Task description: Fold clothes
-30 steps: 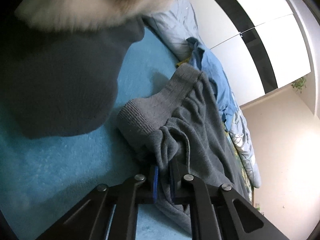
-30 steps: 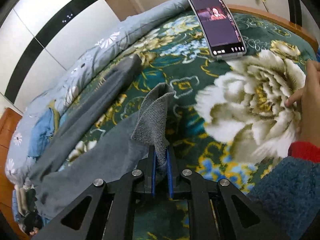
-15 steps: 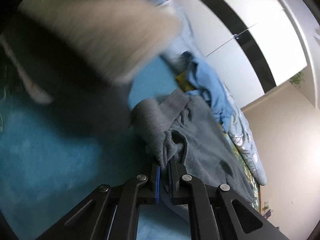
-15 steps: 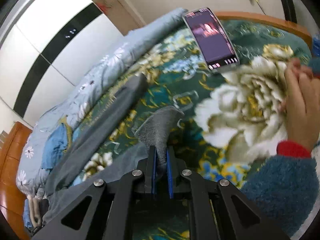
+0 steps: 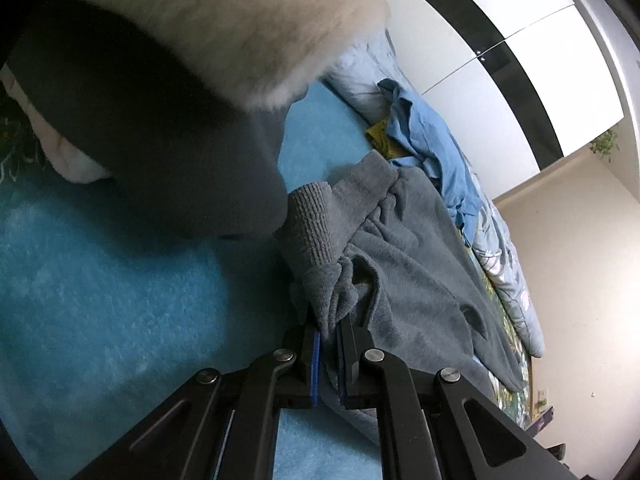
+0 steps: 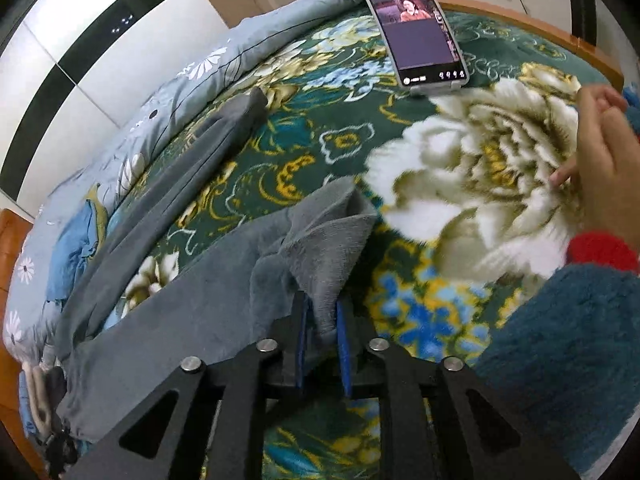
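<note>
L gripper point(image 5: 329, 334) pressed tight, pinching a bunched fold of the grey pants point(image 5: 408, 264) just below the ribbed cuff point(image 5: 310, 228), over the teal blanket point(image 5: 120, 300). R gripper point(image 6: 321, 312): jaws have just been opening, now slightly spread w/ a peak of the grey cloth point(image 6: 332, 248) between them; pads look loose on it, prob. letting go. The rest of the pants lies spread across the floral blanket point(image 6: 460, 184), one leg running toward the pale quilt point(image 6: 192, 80). Phone point(image 6: 416, 28) well apart, at the bed's far end.

Handling, judged: soft fleece, light, limp, not slippery. It sags and bunches wherever pinched and won't hold a crease alone. Best grip at cuffs or waistband, where the thicker edges give the pads more to bite; hold two corners apart and taut before laying over.
</note>
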The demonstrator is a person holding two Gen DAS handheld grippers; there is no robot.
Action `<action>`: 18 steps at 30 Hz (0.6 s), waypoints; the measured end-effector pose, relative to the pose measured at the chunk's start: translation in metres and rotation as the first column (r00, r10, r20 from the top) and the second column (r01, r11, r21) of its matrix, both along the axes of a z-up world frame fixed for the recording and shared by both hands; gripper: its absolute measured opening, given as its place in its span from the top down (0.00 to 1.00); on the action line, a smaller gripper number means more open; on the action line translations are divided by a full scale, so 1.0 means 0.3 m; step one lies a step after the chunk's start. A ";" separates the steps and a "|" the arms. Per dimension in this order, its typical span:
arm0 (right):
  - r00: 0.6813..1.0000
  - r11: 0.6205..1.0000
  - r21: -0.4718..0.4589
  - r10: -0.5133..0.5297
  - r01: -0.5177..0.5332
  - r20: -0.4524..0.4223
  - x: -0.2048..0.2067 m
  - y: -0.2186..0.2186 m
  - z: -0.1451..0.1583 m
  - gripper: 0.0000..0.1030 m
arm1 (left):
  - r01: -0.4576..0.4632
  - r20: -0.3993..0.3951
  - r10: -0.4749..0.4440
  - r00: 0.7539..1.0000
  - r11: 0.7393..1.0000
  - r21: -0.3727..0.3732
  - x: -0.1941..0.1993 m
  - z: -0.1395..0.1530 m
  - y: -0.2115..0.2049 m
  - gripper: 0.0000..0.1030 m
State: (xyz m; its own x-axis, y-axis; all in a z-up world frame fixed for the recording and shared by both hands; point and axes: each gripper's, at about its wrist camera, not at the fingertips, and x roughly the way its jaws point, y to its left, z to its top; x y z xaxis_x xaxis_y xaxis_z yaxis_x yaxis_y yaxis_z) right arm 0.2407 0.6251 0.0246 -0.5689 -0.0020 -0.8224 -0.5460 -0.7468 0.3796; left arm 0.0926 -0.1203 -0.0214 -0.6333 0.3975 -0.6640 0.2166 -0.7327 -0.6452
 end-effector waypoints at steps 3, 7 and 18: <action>1.000 0.999 -0.036 0.014 -0.013 0.008 0.002 -0.014 -0.031 0.67 | 0.012 -0.002 -0.012 1.000 1.000 -0.012 -0.003 -0.001 0.005 0.94; 1.000 0.999 -0.054 -0.003 0.002 -0.006 0.019 -0.021 -0.054 0.87 | 0.021 -0.015 -0.021 1.000 1.000 -0.018 -0.002 0.010 0.008 0.93; 0.965 0.999 0.002 -0.041 0.043 -0.259 0.070 0.006 0.194 0.93 | 0.021 -0.126 -0.022 0.992 1.000 -0.014 -0.009 0.179 0.027 0.94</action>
State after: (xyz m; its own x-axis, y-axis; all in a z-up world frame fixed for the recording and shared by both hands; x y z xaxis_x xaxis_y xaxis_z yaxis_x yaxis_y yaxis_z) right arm 0.2617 0.6269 0.0829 -0.7620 0.0323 -0.6467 -0.4609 -0.7285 0.5067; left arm 0.0900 -0.1121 0.0323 -0.7038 0.4040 -0.5843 0.1181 -0.7445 -0.6570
